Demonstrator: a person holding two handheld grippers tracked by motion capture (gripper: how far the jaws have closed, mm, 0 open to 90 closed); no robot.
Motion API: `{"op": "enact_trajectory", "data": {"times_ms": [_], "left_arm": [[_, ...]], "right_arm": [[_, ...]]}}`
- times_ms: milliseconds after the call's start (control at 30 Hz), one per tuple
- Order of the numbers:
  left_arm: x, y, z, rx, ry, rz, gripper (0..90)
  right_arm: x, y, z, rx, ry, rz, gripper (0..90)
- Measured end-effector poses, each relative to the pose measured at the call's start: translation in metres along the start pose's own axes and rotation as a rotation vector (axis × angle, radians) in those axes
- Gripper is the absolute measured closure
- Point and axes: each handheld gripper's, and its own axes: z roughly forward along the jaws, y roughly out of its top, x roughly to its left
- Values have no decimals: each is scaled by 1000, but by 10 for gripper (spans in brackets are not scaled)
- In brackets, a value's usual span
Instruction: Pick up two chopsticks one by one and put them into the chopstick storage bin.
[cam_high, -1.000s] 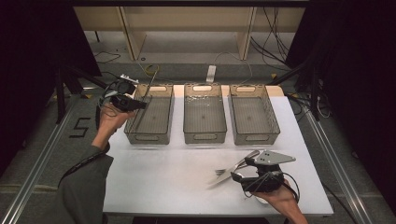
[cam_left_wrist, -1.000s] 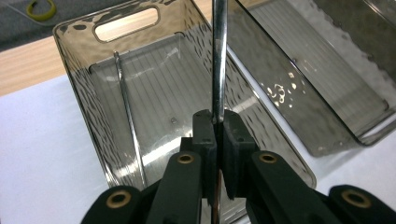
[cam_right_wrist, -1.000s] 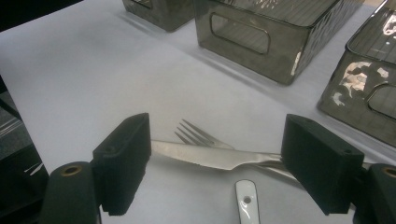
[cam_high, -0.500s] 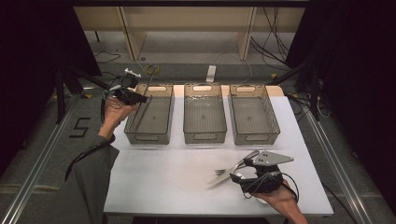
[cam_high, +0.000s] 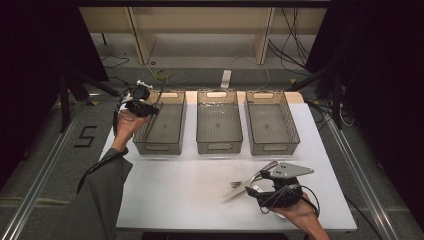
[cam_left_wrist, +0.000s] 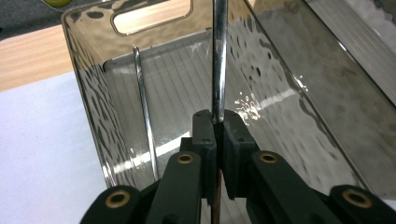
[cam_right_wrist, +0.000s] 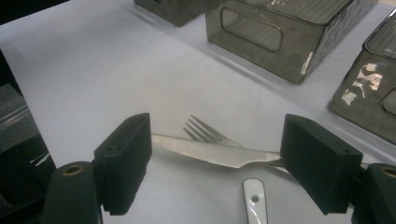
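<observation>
My left gripper (cam_high: 145, 107) hangs over the near-left corner of the left bin (cam_high: 159, 149). Its jaws (cam_left_wrist: 217, 122) are shut on a slim shiny piece of cutlery (cam_left_wrist: 219, 65) that stands up inside the smoky plastic bin (cam_left_wrist: 299, 112); which kind of cutlery I cannot tell. At the front right of the table my right gripper (cam_high: 261, 186) rests low and open (cam_right_wrist: 222, 161). Between its pads lie a knife (cam_right_wrist: 205, 153) and a fork (cam_right_wrist: 205, 130), side by side on the white tabletop and untouched. The knife and fork (cam_high: 241, 184) point left.
Three smoky plastic bins stand in a row at the back; the middle bin (cam_high: 219, 148) and right bin (cam_high: 272, 146) look empty. A white handle end with a hole (cam_right_wrist: 253, 201) lies by the knife. A wooden shelf and cables are beyond the table (cam_high: 175, 190).
My left gripper has sunk a little and shifted right over the left bin, still holding the cutlery. The right gripper has stayed put.
</observation>
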Motion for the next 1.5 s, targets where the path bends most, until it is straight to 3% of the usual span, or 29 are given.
{"op": "enact_trajectory", "data": {"times_ms": [167,300,333,367,500,533,567,633,667,700,800,833,900,967,1067,1133,1367,1500], "left_arm": [[1,-7,7,11,9,-1,840],[5,-13,13,20,9,-33,823],[5,-14,14,26,7,-45,764],[5,-14,15,34,6,-51,635],[4,-14,9,16,-17,-77,485],[2,-15,5,5,-32,-83,485],[0,-15,2,-5,-45,-91,412],[-3,-18,-6,-31,-72,-97,356],[-10,-23,-16,-66,-112,-99,331],[-10,-23,-16,-66,-112,-99,312],[-29,-42,-38,-140,-160,-68,265],[-29,-42,-38,-140,-160,-68,253],[-41,-58,-47,-175,-183,-51,249],[-48,-66,-49,-164,-185,-28,243],[-60,-83,-53,-185,-197,10,228],[-63,-88,-53,-197,-199,13,223],[-77,-111,-63,-238,-265,13,199],[-87,-121,-68,-238,-287,31,167]], "right_arm": [[1,0,1,0,1,0,259],[1,0,2,6,7,-6,259],[1,0,2,8,7,-5,259],[1,0,2,9,6,-6,259],[1,0,2,6,5,-6,259],[1,0,1,7,5,-5,259],[0,0,2,13,4,-4,259],[0,-1,2,20,2,0,258],[0,-1,2,24,0,0,257],[-1,-1,3,30,-2,-3,257],[0,0,3,46,-5,-8,255],[0,0,3,49,-6,-7,255],[-1,0,4,53,-9,-8,255],[-1,0,4,60,-10,-5,255],[-1,1,5,59,-17,-5,255],[-1,1,5,58,-16,-5,255],[-4,0,7,78,-16,1,255],[-8,-1,9,104,-22,13,253]]}}
